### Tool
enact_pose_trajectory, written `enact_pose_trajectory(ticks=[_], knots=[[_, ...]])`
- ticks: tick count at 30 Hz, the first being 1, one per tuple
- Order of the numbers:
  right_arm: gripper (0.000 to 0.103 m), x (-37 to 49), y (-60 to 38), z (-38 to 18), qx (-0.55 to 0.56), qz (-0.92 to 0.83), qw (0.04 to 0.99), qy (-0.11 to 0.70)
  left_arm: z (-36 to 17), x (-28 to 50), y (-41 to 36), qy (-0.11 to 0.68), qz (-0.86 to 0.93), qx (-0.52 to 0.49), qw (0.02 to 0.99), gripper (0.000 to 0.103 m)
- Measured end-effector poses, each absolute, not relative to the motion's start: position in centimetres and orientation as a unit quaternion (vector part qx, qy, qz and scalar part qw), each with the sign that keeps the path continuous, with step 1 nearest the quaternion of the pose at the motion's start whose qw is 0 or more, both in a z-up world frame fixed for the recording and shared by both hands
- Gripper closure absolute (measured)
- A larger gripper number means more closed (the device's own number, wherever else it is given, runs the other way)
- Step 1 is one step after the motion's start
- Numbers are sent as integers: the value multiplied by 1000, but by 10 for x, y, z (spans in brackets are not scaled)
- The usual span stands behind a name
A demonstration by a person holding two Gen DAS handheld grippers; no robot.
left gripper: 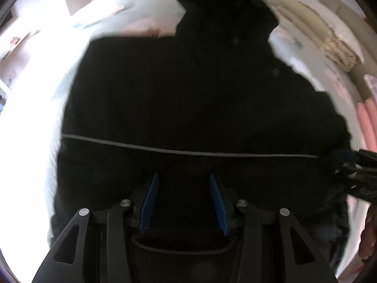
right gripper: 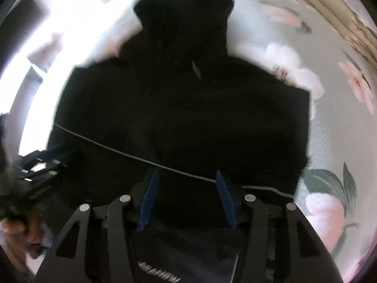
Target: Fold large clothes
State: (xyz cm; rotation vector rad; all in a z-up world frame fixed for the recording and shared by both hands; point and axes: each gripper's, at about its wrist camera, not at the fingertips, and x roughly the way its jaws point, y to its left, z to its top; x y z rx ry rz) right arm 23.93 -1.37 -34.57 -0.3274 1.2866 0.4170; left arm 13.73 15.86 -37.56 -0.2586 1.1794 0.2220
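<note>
Bed [right gripper: 334,122] with a flowered cover carries the black hoodie [left gripper: 188,108], which lies flat with its sides seemingly folded in; folding it up from the hem is left. Left gripper [left gripper: 184,200] and right gripper [right gripper: 187,198] hang over the hem, fingers apart, gripping nothing.

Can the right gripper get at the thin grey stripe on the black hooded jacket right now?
Probably yes. The right gripper has its fingers apart right over the thin grey stripe of the black hooded jacket, and nothing lies between.
</note>
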Motion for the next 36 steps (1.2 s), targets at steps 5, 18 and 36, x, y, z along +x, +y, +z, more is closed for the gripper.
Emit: enact_pose_trajectory(ticks=[5, 18, 36], knots=[[50, 239, -13, -364, -166, 206, 766, 586, -380, 143, 139, 553, 128, -61, 821, 56], [39, 133, -114, -305, -68, 227, 778, 583, -329, 12, 179, 556, 144, -101, 813, 56], [39, -52, -268, -359, 62, 18, 749, 660, -377, -227, 282, 616, 138, -257, 731, 38]])
